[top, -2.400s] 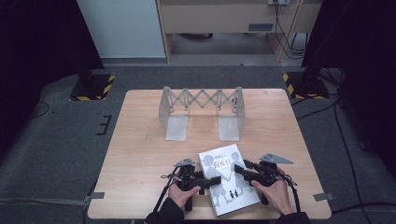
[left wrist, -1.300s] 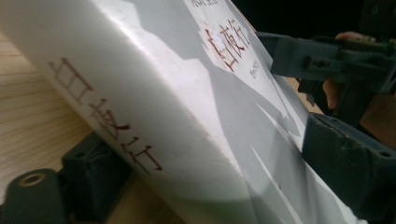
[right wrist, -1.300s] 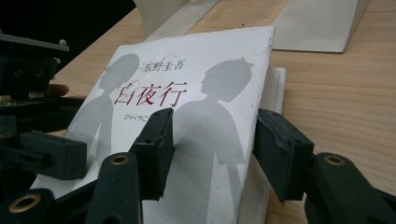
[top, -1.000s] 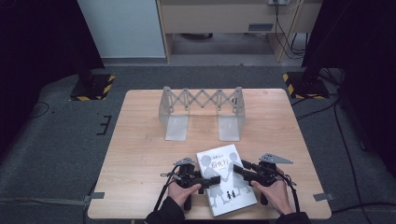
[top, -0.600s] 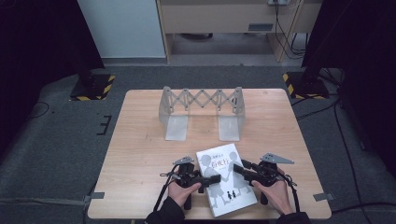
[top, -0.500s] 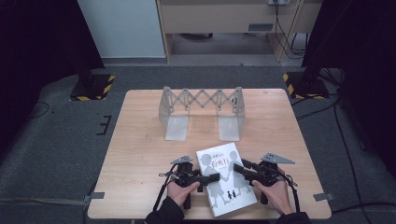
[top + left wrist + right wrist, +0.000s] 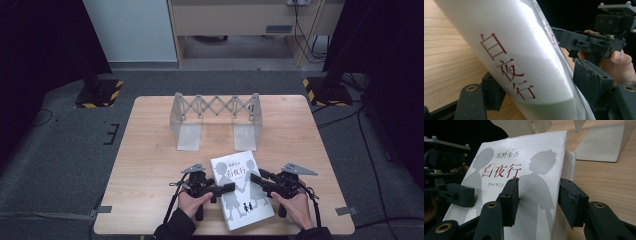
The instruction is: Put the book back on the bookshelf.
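The high view is evenly lit from above on the table (image 7: 150,165), while the surroundings fall into deep darkness at both sides. In the left gripper view, glare washes out the book (image 7: 524,57) and its near edge is out of focus. The right gripper view is dimmer, with blurred foreground jaws.

High view overhead; both gripper views close (book (image 7: 242,190) shared)

Book (image 7: 524,62) cut off by the left gripper view's edges; spine (image 7: 506,67) blurred.
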`<state>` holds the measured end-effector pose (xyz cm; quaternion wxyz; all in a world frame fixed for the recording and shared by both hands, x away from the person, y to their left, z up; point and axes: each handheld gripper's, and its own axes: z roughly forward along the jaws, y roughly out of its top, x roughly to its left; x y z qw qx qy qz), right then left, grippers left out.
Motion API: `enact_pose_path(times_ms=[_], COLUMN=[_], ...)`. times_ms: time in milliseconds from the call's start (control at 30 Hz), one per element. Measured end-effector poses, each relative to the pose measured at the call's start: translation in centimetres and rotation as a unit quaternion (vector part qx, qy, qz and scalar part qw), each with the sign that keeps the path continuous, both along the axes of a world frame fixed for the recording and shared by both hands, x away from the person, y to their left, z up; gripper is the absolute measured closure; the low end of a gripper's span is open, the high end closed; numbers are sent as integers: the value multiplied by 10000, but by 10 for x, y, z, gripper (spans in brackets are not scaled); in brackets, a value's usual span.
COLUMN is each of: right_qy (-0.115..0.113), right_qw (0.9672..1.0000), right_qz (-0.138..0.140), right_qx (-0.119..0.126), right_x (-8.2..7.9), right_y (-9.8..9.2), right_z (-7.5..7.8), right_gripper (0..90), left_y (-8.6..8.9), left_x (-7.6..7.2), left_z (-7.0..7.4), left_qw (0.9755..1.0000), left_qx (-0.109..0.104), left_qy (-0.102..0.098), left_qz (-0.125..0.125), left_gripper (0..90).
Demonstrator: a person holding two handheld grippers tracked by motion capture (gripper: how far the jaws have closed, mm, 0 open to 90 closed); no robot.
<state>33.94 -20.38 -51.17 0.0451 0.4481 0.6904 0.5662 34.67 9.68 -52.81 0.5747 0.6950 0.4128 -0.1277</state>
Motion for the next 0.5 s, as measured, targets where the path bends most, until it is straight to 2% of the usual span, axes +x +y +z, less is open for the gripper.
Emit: enact_pose_path(times_ms=[67,100,133,233,300,367,500], right_qy=[-57,-57,-61,-105,-129,-211,-280], right_qw=[9999,9998,9999,9998,9997,9996,9992], right_qz=[110,158,135,126,154,152,49], right_qx=[47,54,57,152,160,129,281], right_x=[0,-2,-2,-2,-2,-2,-1], right_y=[2,4,4,3,3,2,-5], right_z=[0,1,3,3,3,4,7], right_gripper=[528,526,527,529,532,542,493], left_y=[-6,-4,-4,-4,-2,0,6], left_x=[-3,-3,-3,-4,-4,-4,-2], left_z=[-1,0,2,5,6,7,10], left_qw=[9999,9999,9999,9999,9999,9998,9994], left_qx=[-8,-123,-148,-103,-152,-175,-266], left_qy=[26,30,17,-78,8,8,133], left_qz=[-98,-55,-42,12,67,76,155], left_gripper=[289,310,329,345,360,373,403])
